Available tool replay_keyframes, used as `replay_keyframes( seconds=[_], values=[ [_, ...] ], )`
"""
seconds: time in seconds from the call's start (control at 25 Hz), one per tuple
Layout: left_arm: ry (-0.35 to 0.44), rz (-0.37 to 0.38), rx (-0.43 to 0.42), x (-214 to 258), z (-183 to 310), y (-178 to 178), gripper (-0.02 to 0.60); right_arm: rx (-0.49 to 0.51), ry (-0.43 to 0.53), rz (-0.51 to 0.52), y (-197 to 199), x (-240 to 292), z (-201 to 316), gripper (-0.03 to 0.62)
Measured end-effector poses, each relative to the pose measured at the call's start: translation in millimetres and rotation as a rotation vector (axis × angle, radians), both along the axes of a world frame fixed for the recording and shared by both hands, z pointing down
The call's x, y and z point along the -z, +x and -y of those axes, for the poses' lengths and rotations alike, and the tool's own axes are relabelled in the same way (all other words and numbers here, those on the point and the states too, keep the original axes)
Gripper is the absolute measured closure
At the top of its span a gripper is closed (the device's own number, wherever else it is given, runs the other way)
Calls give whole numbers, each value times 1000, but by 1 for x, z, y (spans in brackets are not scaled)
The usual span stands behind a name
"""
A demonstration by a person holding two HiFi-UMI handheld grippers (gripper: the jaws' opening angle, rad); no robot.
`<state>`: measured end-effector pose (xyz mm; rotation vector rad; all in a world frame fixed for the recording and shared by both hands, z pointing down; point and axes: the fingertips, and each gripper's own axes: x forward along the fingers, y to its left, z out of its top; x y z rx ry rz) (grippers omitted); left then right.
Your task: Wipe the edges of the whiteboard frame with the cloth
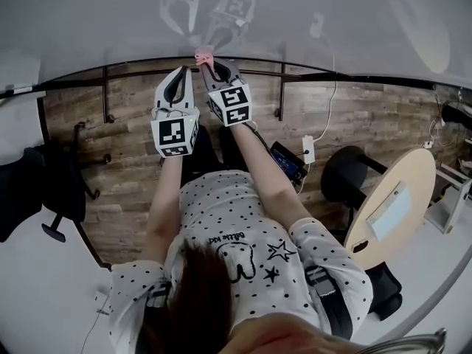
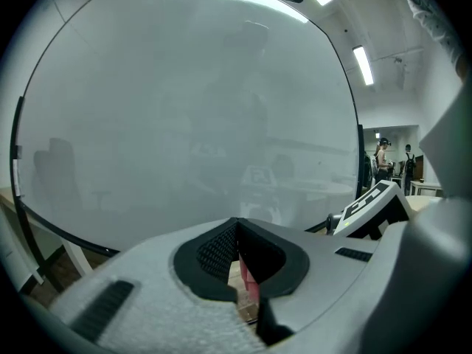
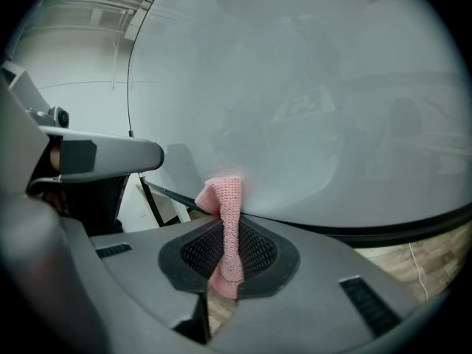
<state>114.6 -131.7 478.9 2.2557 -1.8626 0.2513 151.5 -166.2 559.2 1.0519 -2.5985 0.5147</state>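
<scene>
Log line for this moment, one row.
right gripper shut on cloth | cloth against whiteboard frame | left gripper shut, alongside

The small pink knitted cloth [image 3: 225, 227] stands upright, pinched in the right gripper [image 3: 227, 260]. Its folded top touches the thin dark frame [image 3: 354, 232] along the whiteboard [image 3: 310, 87] bottom edge.

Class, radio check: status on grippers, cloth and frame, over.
Right gripper shut on pink cloth, pressed at whiteboard frame, lower edge. Left gripper shut alongside, pink sliver in its gap. No obstruction seen.

Soft even light, fisheye edges, hazy reflections
</scene>
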Motion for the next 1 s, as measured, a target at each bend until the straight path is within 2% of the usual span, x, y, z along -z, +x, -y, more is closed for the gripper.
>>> replay_keyframes(
  seconds=[0.28, 1.0],
  values=[
    [-4, -21, 46, -9, -7, 4, 566, 54, 13, -22, 0, -2, 1, 563],
    [-53, -62, -39, -12, 13, -4, 566, -35, -9, -48, 3, -2, -1, 563]
  ],
)
